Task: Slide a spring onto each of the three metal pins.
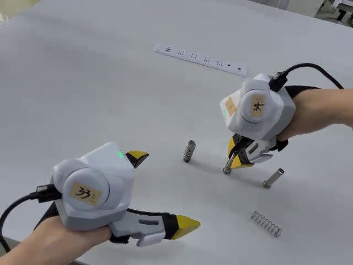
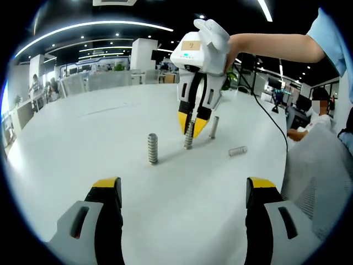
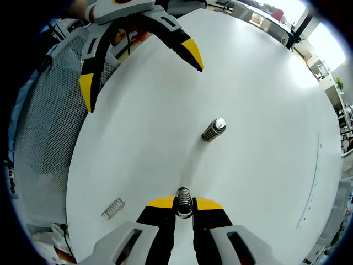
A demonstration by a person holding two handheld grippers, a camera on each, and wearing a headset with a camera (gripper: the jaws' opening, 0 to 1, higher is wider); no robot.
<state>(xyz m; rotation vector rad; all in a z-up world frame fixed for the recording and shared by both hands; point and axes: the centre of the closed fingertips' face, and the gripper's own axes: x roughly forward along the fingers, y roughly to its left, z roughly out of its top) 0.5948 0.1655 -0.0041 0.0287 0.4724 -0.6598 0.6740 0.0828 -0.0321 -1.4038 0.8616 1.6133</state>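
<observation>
The right gripper (image 1: 237,156) has its fingers closed on a spring (image 3: 184,201) that stands on the worktop (image 1: 110,83); it is best held upright and lowered straight. The left gripper (image 1: 163,190) is open and empty. A bare pin (image 1: 273,178) and a loose spring (image 1: 266,223) wait near.

Around the work: a white table, a power strip and an open office.

We see a large white table (image 1: 83,83), and a long white power strip (image 1: 201,59) lies flat on its far part. In the left gripper view, behind the table, we see an office hall with long ceiling lights (image 2: 99,25), white columns (image 2: 143,52) and a row of chairs (image 2: 105,80). A person (image 2: 36,85) is far at the left, too small for us to tell more. In the right gripper view a grey mesh chair back (image 3: 49,127) stands just beside the table's edge.
</observation>
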